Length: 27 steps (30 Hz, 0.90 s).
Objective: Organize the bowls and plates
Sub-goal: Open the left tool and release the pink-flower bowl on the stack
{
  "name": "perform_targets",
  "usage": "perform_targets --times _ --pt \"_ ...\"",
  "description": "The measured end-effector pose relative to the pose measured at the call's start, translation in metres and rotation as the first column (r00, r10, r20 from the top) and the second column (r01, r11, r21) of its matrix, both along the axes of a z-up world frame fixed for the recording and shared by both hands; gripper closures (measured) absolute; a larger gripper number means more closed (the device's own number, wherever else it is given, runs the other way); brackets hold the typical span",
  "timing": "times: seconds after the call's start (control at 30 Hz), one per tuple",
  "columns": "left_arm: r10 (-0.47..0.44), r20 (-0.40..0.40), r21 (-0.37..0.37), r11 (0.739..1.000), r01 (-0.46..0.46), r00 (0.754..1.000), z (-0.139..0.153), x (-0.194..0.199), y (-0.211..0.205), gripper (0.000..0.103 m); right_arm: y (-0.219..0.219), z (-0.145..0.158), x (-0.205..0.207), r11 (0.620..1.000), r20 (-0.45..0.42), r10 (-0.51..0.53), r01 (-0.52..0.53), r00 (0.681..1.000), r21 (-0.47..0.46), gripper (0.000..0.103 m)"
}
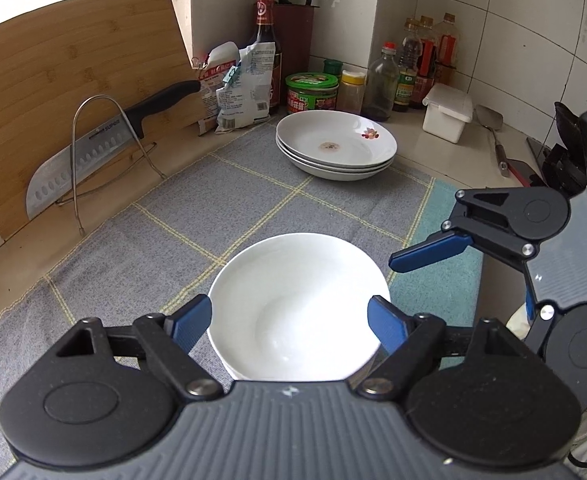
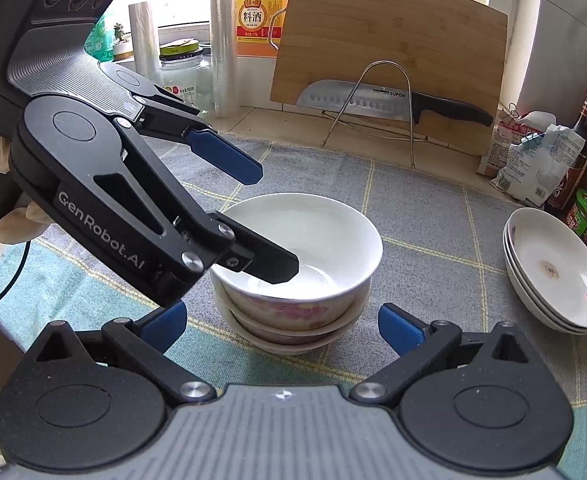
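A: On the grey checked cloth (image 1: 213, 184), mid-counter: nested stack of bowls (image 2: 293, 308), white inside, pink flowers on the outside of the top one. Three, by the look of the rims.

B: And the plates?

A: Stacked too, three deep plates (image 1: 335, 148), on the far edge of the same cloth, well apart from the bowls, just in front of a green-lidded jar (image 1: 311, 94) and a row of bottles.

B: Left gripper (image 1: 289, 322)?

A: Released. Jaws spread wide across the top bowl (image 1: 297, 300), one blue pad outside the rim, the other finger dipping over the hollow. No squeeze on the rim. Cannot tell whether the lower fingertip brushes the inner wall.

B: Right gripper (image 2: 281, 328)?

A: Also released, spread to full width, both blue pads on the near side of the stack, one to each side, clear of the porcelain. Nothing held.

B: Behind all that?

A: Bamboo cutting board (image 1: 73, 80) leaning on the wall, wire rack (image 1: 93, 152) in front of it with a broad knife (image 1: 73, 164) lying across, black handle toward the crumpled bags.
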<state>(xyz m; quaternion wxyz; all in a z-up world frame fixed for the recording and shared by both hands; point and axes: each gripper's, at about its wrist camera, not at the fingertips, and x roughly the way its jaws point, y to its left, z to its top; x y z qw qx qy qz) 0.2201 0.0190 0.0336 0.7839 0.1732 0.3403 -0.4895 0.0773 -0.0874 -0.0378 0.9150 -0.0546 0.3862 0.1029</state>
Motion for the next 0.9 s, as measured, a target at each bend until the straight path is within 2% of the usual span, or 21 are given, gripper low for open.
perform_targets --times 0.2,0.37,0.47,0.6,0.67,0.7,0.9 --pt "0.023 0.013 0.011 1.000 -0.023 1.000 -0.003 -0.006 -0.003 0.018 -0.008 -0.001 -0.007 1.000 -0.004 -0.018 0.018 1.000 0.009 0.000" --pt "0.029 0.072 0.042 0.999 -0.033 0.997 -0.005 -0.016 -0.008 0.018 -0.014 -0.006 -0.010 1.000 -0.012 -0.026 0.026 1.000 0.009 0.000" --pt "0.043 0.085 0.037 0.998 -0.047 0.995 -0.002 -0.022 -0.005 0.018 -0.019 -0.011 -0.012 1.000 -0.018 -0.022 0.022 1.000 0.007 0.000" --pt "0.102 0.081 -0.013 0.995 -0.101 0.992 0.008 -0.031 0.009 0.016 -0.028 -0.022 -0.011 1.000 -0.039 -0.009 0.009 0.999 0.004 0.000" --pt "0.151 0.091 -0.032 0.988 -0.148 0.984 0.011 -0.037 0.019 0.008 -0.033 -0.029 -0.010 1.000 -0.055 0.013 -0.012 0.998 0.007 0.000" --pt "0.172 0.098 -0.035 0.985 -0.170 0.980 0.011 -0.039 0.023 0.008 -0.034 -0.032 -0.008 1.000 -0.060 0.023 -0.023 0.998 0.005 0.000" --pt "0.273 0.090 0.024 0.961 -0.276 0.958 -0.004 -0.054 0.037 0.008 -0.043 -0.054 0.004 0.995 -0.097 0.096 -0.098 0.991 -0.019 0.000"
